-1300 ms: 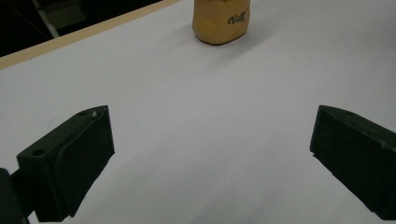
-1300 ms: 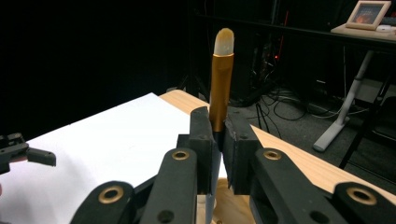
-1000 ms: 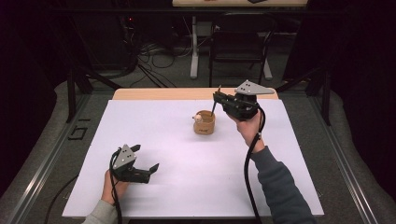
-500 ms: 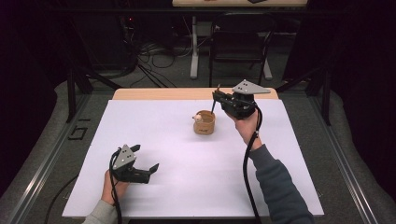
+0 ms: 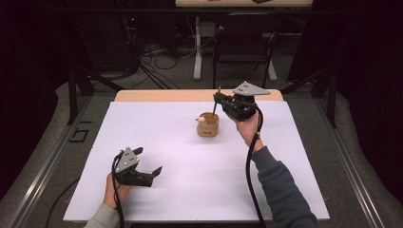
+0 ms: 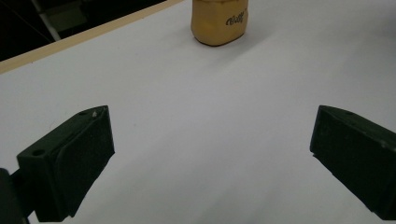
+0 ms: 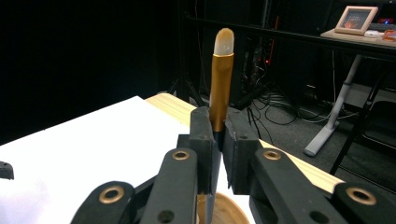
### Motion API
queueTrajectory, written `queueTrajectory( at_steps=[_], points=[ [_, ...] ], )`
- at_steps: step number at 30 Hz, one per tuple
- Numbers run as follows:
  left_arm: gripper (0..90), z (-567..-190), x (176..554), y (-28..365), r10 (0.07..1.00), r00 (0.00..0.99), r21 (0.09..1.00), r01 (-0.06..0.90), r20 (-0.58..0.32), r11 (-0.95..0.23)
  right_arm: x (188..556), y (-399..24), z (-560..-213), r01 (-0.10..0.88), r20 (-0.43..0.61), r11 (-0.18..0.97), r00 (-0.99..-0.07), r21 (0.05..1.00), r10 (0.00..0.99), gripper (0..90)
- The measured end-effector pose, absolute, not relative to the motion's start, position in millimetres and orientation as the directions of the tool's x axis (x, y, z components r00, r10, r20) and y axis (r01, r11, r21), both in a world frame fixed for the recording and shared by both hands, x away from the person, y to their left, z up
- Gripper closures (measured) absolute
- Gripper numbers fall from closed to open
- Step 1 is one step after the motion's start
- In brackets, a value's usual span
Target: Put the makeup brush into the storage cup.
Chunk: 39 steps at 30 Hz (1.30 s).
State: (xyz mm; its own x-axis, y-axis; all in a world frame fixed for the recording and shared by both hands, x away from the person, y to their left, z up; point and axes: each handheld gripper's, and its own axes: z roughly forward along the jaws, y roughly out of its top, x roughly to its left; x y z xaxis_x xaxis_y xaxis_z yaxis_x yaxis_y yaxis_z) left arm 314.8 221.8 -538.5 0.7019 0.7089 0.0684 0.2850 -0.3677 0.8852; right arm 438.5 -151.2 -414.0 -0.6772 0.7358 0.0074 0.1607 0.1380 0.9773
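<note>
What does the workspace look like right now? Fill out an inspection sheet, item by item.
Surface: white sheet over a wooden table.
Job's things: tan cup upright mid-table; gold-handled brush clamped upright above it.
Clutter: nothing seen.
Grippers: right gripper shut on the brush; left gripper open, fingers apart over bare sheet, away from the cup.
Cables: black cable trails from the right gripper; loose cords lie on the floor.
Surroundings: dark room, second table's legs behind.

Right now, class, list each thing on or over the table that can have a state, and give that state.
Right gripper: shut on the brush.
Brush: upright, clamped, bristle tip up.
Left gripper: open, nothing between its jaws.
Wooden cup: upright on the white sheet, open-topped.
</note>
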Motion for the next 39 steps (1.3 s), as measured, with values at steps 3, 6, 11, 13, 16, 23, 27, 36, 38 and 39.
queueTrajectory(
  at_steps=[3,6,11,13,16,23,27,36,38,39],
  points=[
    [0.0,-538,315,222,0.71,0.701,0.885,0.283,0.071,-0.369,441,-150,-416,0.162,0.009,0.139,-0.68,0.977,0.733,83.6],
    [0.0,-538,315,222,0.71,0.7,0.885,0.282,0.073,-0.37,443,-150,-418,0.161,0.01,0.139,-0.685,0.977,0.729,83.6],
    [0.0,-538,314,222,0.711,0.699,0.887,0.281,0.073,-0.367,446,-146,-422,0.164,0.013,0.138,-0.689,0.977,0.725,83.6],
    [0.0,-538,314,222,0.712,0.699,0.886,0.282,0.072,-0.367,447,-145,-424,0.17,0.011,0.147,-0.689,0.974,0.725,83.6],
    [0.0,-538,314,222,0.71,0.7,0.885,0.28,0.076,-0.371,447,-144,-426,0.175,0.008,0.155,-0.688,0.972,0.726,83.6],
    [0.0,-538,314,222,0.708,0.702,0.885,0.279,0.076,-0.372,450,-144,-430,0.183,0.012,0.157,-0.688,0.97,0.726,83.6],
    [0.0,-538,314,222,0.708,0.702,0.886,0.278,0.076,-0.371,451,-143,-433,0.176,0.007,0.158,-0.689,0.972,0.725,83.6],
    [0.0,-537,314,223,0.706,0.704,0.886,0.275,0.078,-0.372,455,-142,-441,0.191,0.01,0.165,-0.682,0.968,0.731,83.5],
    [0.0,-537,313,223,0.706,0.703,0.887,0.274,0.077,-0.37,456,-142,-443,0.197,0.013,0.165,-0.68,0.966,0.733,83.5],
    [0.0,-537,313,223,0.707,0.703,0.888,0.274,0.078,-0.37,456,-142,-443,0.2,0.014,0.165,-0.679,0.966,0.734,83.5]
  ],
)
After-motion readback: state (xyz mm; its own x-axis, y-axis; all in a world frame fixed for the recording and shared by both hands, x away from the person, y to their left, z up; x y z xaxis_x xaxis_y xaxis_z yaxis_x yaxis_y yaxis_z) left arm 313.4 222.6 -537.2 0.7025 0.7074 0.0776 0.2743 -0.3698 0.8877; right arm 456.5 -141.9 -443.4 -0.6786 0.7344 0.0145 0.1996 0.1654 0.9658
